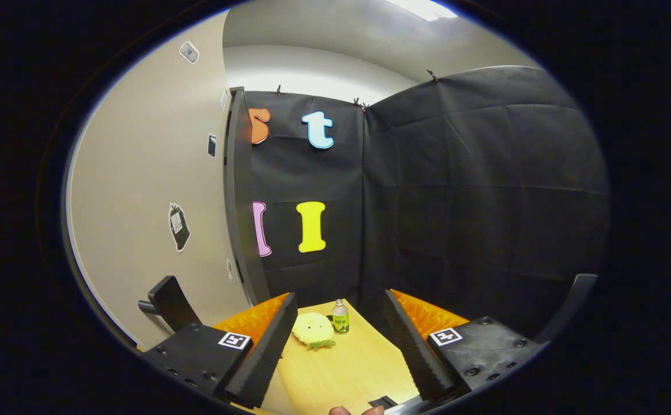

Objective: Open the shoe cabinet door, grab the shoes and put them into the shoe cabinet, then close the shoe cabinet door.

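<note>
My gripper [341, 314] is held up high and stands open, with nothing between its fingers. Beyond the fingertips lies a pale wooden surface [341, 369]. On it, just ahead of the fingers, rests a yellow plush thing with a green fringe [313, 329] and, right beside it, a small green-labelled bottle [340, 316] standing upright. I see no shoes and no cabinet door in this view.
Black cloth walls [456, 202] close off the space ahead and to the right. A tall dark post [237, 202] stands at the cloth's left end, with a beige wall [151, 173] beyond it. A fingertip of a hand [341, 411] shows below the wooden surface.
</note>
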A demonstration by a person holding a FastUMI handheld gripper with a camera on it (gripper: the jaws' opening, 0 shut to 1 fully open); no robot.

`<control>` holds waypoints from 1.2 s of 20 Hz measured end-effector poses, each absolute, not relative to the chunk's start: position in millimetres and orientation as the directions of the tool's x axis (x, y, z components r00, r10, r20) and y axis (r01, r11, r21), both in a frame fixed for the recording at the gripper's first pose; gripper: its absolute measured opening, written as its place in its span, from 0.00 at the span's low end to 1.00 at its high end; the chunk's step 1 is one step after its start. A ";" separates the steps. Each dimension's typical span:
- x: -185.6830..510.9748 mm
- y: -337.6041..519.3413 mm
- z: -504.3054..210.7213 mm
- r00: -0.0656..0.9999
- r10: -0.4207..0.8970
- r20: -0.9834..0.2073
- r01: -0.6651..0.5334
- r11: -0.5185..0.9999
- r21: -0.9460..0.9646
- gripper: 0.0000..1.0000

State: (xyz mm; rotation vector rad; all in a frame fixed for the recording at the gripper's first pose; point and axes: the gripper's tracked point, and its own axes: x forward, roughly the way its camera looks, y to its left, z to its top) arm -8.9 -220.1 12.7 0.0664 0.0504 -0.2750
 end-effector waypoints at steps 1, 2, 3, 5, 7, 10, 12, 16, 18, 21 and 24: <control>-9.3 -211.6 14.3 0.963 -0.263 -0.056 0.265 0.963 0.049 0.98; -11.0 -201.1 15.2 0.966 -0.251 -0.055 0.254 0.966 0.047 0.97; -11.8 -185.6 13.4 0.972 -0.230 -0.057 0.233 0.971 0.048 0.97; -13.5 -148.6 14.7 0.981 -0.188 -0.054 0.191 0.980 0.049 0.97; -11.3 -116.1 15.5 0.986 -0.159 -0.045 0.161 0.986 0.047 0.98; -3.2 -71.3 11.4 0.993 -0.110 -0.049 0.114 0.991 0.071 0.98; 3.3 -47.9 10.2 0.995 -0.086 -0.048 0.090 0.993 0.074 0.98; 15.3 -3.6 8.2 0.998 -0.038 -0.048 0.041 0.997 0.062 0.98; 22.2 20.6 3.2 0.998 0.005 -0.058 -0.001 0.998 0.071 0.97; 27.5 53.4 -6.2 0.994 0.074 -0.079 -0.068 0.994 0.080 0.97; 34.5 72.2 -7.6 0.989 0.116 -0.089 -0.107 0.990 0.097 0.98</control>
